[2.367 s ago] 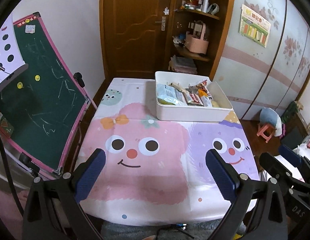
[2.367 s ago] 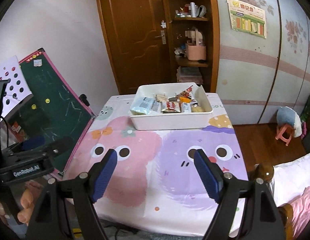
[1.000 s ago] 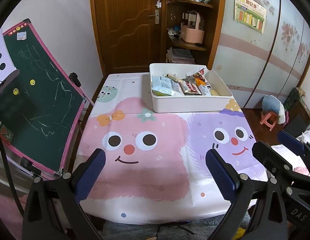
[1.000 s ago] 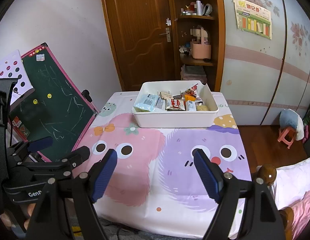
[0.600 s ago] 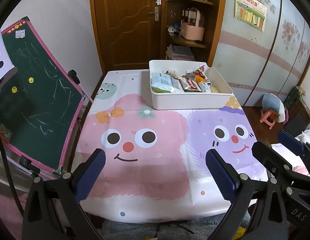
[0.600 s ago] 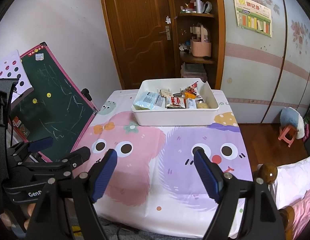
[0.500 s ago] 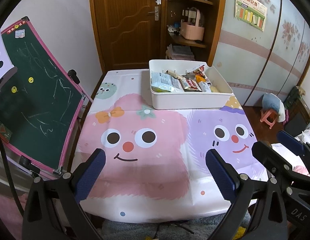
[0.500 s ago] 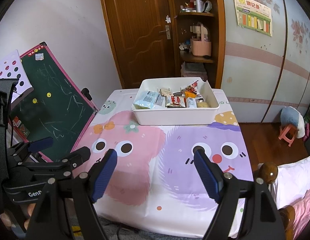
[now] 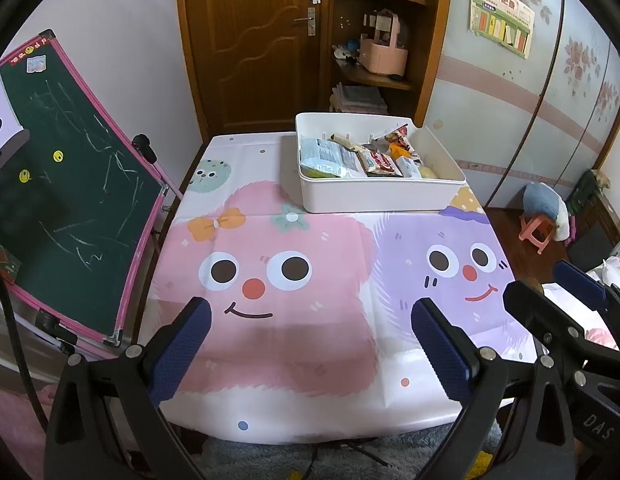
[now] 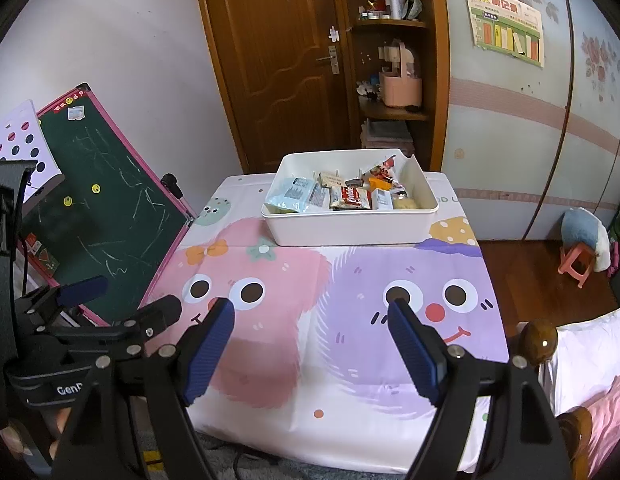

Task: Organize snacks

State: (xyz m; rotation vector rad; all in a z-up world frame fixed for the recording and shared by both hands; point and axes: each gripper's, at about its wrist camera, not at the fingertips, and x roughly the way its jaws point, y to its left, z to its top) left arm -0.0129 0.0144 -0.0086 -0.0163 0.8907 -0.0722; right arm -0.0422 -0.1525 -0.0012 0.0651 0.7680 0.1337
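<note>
A white plastic bin (image 9: 373, 200) (image 10: 349, 232) stands at the far side of the table and holds several snack packets, among them a pale blue bag (image 9: 327, 156) (image 10: 290, 196) and a red-and-white bar (image 9: 379, 162) (image 10: 349, 196). My left gripper (image 9: 310, 320) hovers open over the table's near edge, nothing between its blue pads. My right gripper (image 10: 311, 322) is also open and empty, over the near edge, well short of the bin. Each gripper shows at the side of the other's view.
The table wears a cartoon cloth (image 9: 310, 280) with pink and purple faces. A green chalkboard (image 9: 62, 184) in a pink frame leans at the left. Behind are a wooden door (image 9: 250, 40) and corner shelves (image 9: 373, 40). A small pink stool (image 10: 577, 260) stands on the floor at right.
Both views have drawn back a little from the table over the last few seconds, so the bin sits farther off. Over the last second almost nothing has shifted; both grippers stay open.
</note>
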